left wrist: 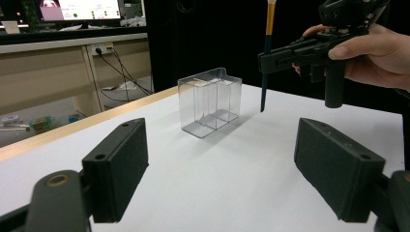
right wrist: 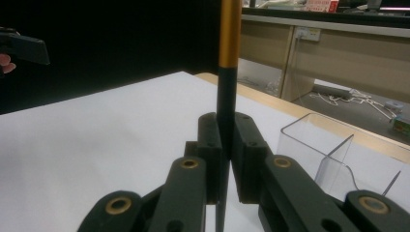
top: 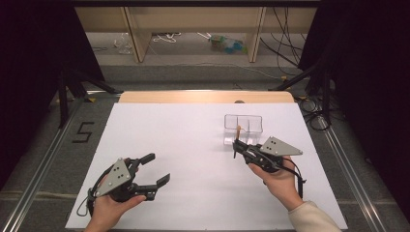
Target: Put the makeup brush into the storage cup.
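the right gripper [top: 237, 145] is clamping an upright brush [left wrist: 267, 53] just at six o'clock of the clear divided box [top: 243, 126], tip hanging above the white table [top: 193, 145]. the left gripper [top: 158, 169] is resting at eight o'clock, jaws standing apart, holding nothing.

Black curtains [top: 29, 43] flank a wooden bench [top: 193, 21] (cables beneath).

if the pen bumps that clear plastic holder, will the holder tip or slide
The holder looks thin-walled and light, so it would probably slide on the smooth white table. It stands tall and narrow, so a knock near its top from the pen might tip it.
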Motion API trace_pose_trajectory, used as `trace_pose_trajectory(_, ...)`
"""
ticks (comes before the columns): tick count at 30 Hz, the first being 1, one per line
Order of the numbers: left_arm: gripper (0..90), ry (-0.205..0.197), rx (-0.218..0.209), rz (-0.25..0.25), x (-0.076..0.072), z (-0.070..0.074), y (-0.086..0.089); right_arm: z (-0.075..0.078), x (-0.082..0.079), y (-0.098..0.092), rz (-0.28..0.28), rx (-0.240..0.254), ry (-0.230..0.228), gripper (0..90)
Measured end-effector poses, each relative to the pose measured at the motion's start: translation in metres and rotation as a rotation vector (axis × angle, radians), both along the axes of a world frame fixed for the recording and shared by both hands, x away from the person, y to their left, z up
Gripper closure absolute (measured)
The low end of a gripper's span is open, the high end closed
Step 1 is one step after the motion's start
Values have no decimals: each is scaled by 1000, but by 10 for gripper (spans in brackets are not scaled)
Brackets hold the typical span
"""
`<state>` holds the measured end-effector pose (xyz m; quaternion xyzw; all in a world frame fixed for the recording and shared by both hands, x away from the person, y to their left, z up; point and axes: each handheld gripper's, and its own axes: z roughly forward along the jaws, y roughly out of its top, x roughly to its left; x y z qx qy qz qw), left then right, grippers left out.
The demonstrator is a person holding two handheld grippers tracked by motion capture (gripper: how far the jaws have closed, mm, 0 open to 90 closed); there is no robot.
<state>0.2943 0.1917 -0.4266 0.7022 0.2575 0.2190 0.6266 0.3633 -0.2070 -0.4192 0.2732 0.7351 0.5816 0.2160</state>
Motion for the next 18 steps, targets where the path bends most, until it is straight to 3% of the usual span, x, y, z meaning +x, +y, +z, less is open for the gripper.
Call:
trace_pose_trajectory(11,197,9,-9,3,1,-1,-1,3,5,-5,-15,-3,3,841)
trace_pose_trajectory(14,196,10,-6,3,1,-1,0,3,7,-6,-29,3,-25,841)
trace_pose_trajectory(18,196,10,-5,4,1,-1,-1,4,9,-7,-34,9,-13,841)
